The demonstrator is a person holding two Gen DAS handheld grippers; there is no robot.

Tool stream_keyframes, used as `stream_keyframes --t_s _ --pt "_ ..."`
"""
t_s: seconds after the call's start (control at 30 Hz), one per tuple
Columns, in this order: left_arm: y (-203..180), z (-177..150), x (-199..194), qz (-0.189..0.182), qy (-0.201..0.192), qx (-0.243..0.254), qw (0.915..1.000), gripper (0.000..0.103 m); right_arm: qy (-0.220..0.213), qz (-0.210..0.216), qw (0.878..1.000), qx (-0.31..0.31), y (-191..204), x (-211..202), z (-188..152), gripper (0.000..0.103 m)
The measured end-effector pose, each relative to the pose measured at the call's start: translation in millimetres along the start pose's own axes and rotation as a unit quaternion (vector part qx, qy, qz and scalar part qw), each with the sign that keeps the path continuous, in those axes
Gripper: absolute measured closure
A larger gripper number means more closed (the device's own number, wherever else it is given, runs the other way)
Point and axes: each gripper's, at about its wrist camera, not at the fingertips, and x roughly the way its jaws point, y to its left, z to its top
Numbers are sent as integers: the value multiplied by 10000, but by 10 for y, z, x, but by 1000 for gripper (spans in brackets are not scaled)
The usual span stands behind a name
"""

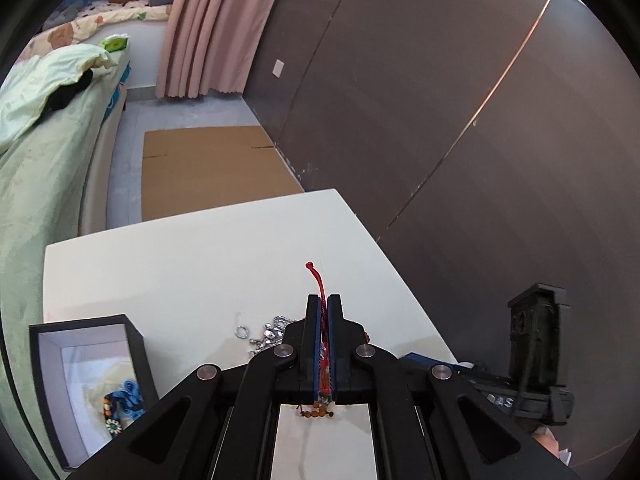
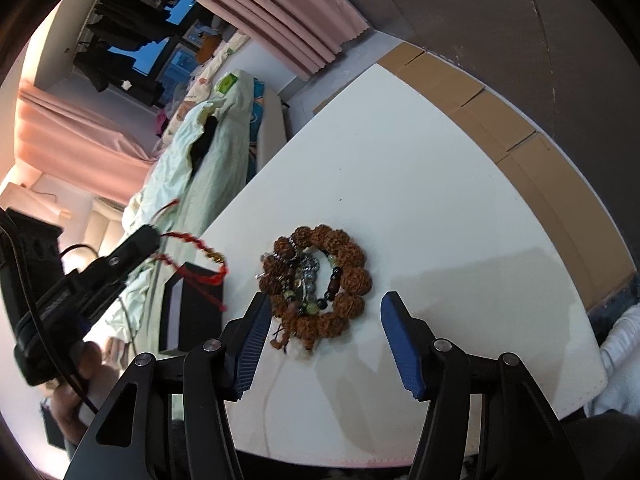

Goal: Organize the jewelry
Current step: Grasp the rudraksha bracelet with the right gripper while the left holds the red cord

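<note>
While the left gripper (image 1: 324, 320) points down over the white table (image 1: 180, 264), its jaws are clamped together on a red cord bracelet (image 1: 320, 284), likely lifted for filing away. An open black box (image 1: 86, 376) sits at the table's near left corner, already holding a blue trinket (image 1: 130, 394). Silver pieces (image 1: 266, 336) lie on the table just left of the jaws, near enough to snag.

From the right wrist, the right gripper (image 2: 326, 336) hovers over the same table, jaws apart and empty, as if ready to take the next piece. A ring of brown beads (image 2: 352, 276) lies on the table just beyond them, with smaller strands tangled inside. The red bracelet hangs at the table's left edge.
</note>
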Motion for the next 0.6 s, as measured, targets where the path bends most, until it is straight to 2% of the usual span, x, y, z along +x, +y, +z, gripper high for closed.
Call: stream_keyframes --t_s 0.13,0.27,0.4,0.47,0.6 --pt "61 -18 -66 9 -33 -27 10000 101 -30 -431 9990 -106 43 57 78 46" --pt "123 -10 -129 20 -69 -56 10000 101 108 -758 9966 -301 110 187 190 60" --pt "175 0 -186 28 -129 -112 9998 101 323 -1029 9931 -453 150 328 204 64" --pt "195 8 -218 36 -161 -126 9998 101 442 -1106 9917 -476 146 382 211 70" --pt "215 11 -244 57 -189 -133 9997 101 522 -1421 9861 -688 241 445 231 71"
